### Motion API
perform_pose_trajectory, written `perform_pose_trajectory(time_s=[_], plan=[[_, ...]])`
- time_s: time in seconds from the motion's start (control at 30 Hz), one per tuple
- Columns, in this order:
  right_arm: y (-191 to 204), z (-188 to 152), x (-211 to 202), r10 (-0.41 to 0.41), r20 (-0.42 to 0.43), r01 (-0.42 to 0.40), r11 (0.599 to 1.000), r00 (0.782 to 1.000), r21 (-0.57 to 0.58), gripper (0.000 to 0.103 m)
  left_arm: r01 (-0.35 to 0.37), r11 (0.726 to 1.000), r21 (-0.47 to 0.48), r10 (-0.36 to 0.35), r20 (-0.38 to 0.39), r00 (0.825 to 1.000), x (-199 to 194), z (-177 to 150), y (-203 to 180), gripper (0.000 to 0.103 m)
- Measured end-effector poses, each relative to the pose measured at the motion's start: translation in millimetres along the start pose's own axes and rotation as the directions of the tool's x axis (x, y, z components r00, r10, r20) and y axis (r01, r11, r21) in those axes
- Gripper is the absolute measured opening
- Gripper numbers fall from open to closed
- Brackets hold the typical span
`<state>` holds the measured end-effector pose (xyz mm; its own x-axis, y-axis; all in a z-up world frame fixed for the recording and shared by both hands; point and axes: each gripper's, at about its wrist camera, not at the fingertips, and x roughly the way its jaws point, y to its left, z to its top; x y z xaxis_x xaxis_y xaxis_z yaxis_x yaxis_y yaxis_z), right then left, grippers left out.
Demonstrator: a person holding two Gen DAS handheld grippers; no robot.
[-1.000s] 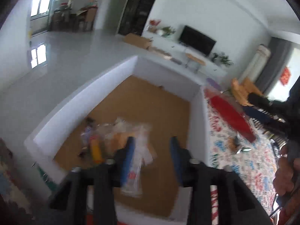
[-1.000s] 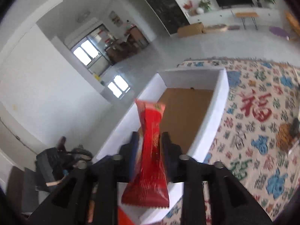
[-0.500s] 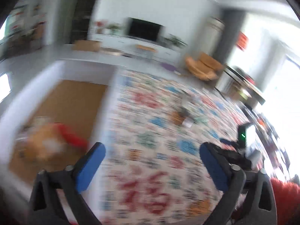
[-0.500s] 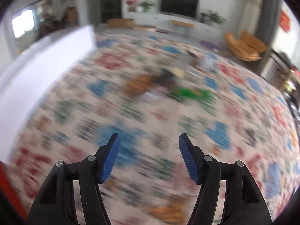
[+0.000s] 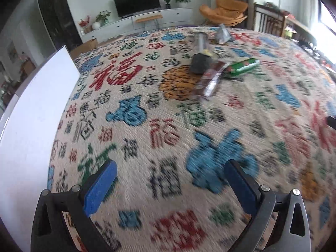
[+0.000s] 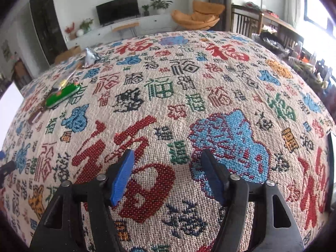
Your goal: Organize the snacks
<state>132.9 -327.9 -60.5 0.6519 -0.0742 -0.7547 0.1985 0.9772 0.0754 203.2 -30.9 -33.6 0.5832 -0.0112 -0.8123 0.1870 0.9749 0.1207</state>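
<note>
Left hand-held gripper (image 5: 170, 180): jaws spread wide, nothing between the blue pads; they have just been opening. It hangs over bare patterned cloth, tilted downward.
Right hand-held gripper (image 6: 167, 175): jaws parted, a little narrower than the left, nothing between them; they too have just been opening. Over a red and a blue woven figure of the cloth.
Counter (image 5: 147, 138): covered by a woven cloth with red, blue, green and orange characters.
Snacks, left wrist view: a small cluster well ahead of the left gripper. A green packet (image 5: 241, 67) lies flat; a brown-and-silver wrapper (image 5: 211, 79) lies just beside it at its near end, blurred. A dark round lump (image 5: 200, 63) sits behind the wrapper, with a clear tube-like packet (image 5: 201, 42) beyond it. A silver pouch (image 5: 222, 34) stands farther back, apart from the rest.
Snacks, right wrist view: the same cluster lies far left of the right gripper; green packet (image 6: 62, 95) and silver pouch (image 6: 90, 56) are clear, the others too small to tell.
White box (image 5: 35, 113): its outer wall stands along the left edge of the counter; the inside is hidden from both views.
Room: television (image 6: 117, 9), plants and an orange chair (image 5: 224, 11) behind the counter.
</note>
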Motion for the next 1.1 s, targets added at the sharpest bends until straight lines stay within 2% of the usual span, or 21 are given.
perform_pose_trajectory(time_s=[0.07,0.13,1.1], plan=[[6.5,-0.6,3.6,-0.020,-0.010,0.020,0.999,1.000,-0.028,0.077,0.045,0.998,-0.049,-0.044,0.032,0.999,8.1,-2.0,10.0,0.103],[13.2,-1.9,7.4,-0.050,-0.020,0.049,0.997,0.999,-0.063,0.080,0.092,0.990,-0.110,-0.090,0.025,0.996,17.1,-2.7,20.1,0.103],[8.6,-5.0,10.0,-0.047,-0.022,0.045,0.997,0.999,-0.062,0.082,0.090,0.988,-0.125,-0.087,0.027,0.996,13.3,-4.2,21.8,0.103]])
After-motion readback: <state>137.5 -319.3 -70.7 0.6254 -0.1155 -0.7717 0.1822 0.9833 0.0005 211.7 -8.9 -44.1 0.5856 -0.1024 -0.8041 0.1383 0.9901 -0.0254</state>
